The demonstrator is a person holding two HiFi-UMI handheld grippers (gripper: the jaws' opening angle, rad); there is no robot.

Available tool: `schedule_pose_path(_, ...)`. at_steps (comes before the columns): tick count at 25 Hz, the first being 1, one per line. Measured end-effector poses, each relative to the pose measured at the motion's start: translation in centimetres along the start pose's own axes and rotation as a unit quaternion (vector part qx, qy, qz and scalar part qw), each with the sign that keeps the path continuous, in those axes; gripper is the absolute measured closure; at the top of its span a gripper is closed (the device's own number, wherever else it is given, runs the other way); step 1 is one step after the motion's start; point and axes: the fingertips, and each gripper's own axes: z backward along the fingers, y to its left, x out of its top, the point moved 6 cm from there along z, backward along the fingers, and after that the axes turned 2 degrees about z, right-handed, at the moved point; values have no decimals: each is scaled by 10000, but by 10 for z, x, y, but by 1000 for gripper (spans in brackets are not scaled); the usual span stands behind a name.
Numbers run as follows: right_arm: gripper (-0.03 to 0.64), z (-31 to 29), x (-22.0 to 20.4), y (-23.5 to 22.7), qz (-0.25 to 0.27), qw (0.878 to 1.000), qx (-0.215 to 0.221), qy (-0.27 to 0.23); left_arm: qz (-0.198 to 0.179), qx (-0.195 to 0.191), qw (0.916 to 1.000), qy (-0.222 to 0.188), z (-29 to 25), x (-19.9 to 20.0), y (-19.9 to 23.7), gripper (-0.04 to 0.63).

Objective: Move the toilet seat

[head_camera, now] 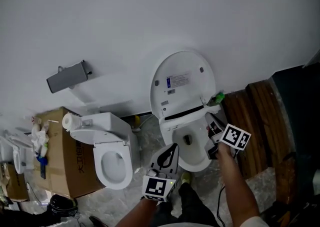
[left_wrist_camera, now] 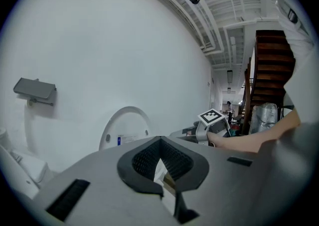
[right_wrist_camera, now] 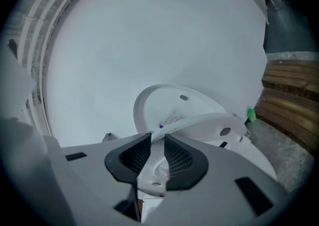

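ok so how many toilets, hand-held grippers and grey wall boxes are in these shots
toilets: 2
hand-held grippers: 2
grey wall box: 1
total: 5

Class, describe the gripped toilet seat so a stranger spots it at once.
Along the white wall, find the right-hand toilet of two. Before its upright, labelled lid tilts the toilet seat: the only one half raised, clamped in the right gripper.
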Motion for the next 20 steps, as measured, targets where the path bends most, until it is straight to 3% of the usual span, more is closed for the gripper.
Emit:
schedule_pose_path(5, 525, -36, 23, 10, 384, 9991, 132, 84, 240, 221, 9995, -56, -20, 8, 12, 592)
schedule_pose_path(20, 548, -133, 73, 23, 1383, 9904, 32, 54, 332, 636, 9974, -62, -66, 32, 46, 592)
